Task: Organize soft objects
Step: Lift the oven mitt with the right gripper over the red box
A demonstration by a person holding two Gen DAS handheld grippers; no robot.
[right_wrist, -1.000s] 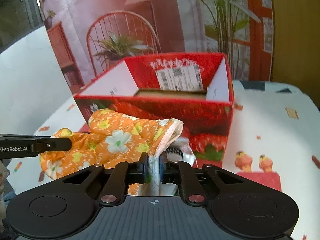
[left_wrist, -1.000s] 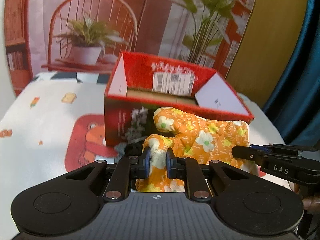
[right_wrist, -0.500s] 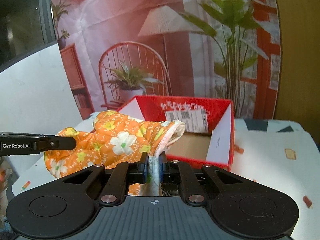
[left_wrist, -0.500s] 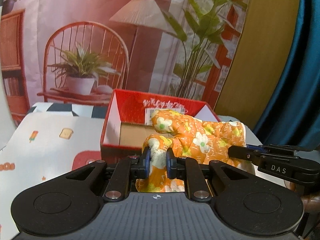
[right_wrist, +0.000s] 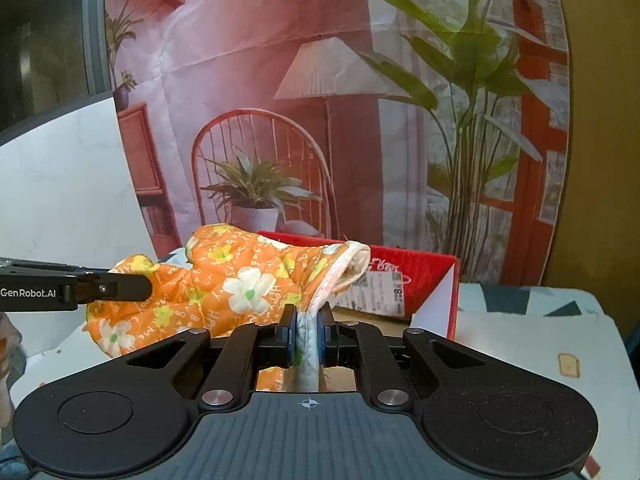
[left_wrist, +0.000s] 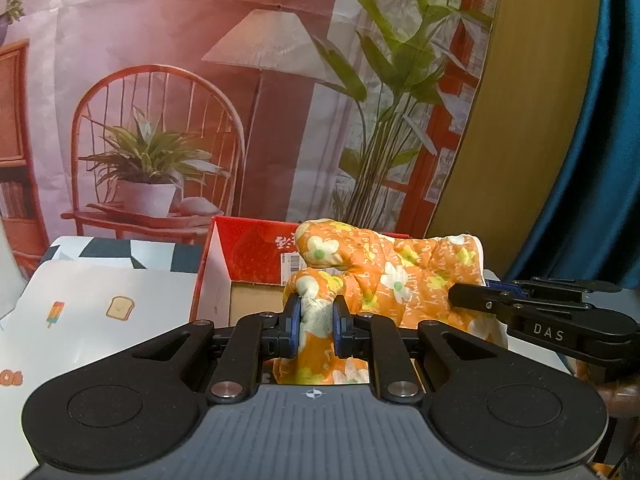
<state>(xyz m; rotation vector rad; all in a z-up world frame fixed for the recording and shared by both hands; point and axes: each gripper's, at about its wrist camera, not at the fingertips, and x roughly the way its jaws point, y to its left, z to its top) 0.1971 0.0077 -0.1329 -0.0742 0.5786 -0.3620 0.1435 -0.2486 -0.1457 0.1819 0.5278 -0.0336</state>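
Orange flowered quilting fills the middle of both views: an oven mitt [left_wrist: 384,276] slung between the two claws, hanging in the air over the near edge of the red box [left_wrist: 248,248].

Landmark is that box. Left of it, the white tablecloth [left_wrist: 100,292] with its popsicle and toast prints lies bare. At the box's near side, the left gripper [left_wrist: 316,320] is clamped on the mitt's fingertip end, fabric bulging between the pads. Right of the box, the right gripper [right_wrist: 308,336] is pinched tight on the mitt's white-lined cuff.

The mitt blocks much of the box's opening in the left wrist view. The right wrist view shows more: the cuff gaping open, the shipping label [right_wrist: 376,292] on the box's far wall, the white right flap. Only the left wrist view catches the blue curtain [left_wrist: 580,160] far right of the box. Behind the box hangs the printed backdrop [left_wrist: 240,80].
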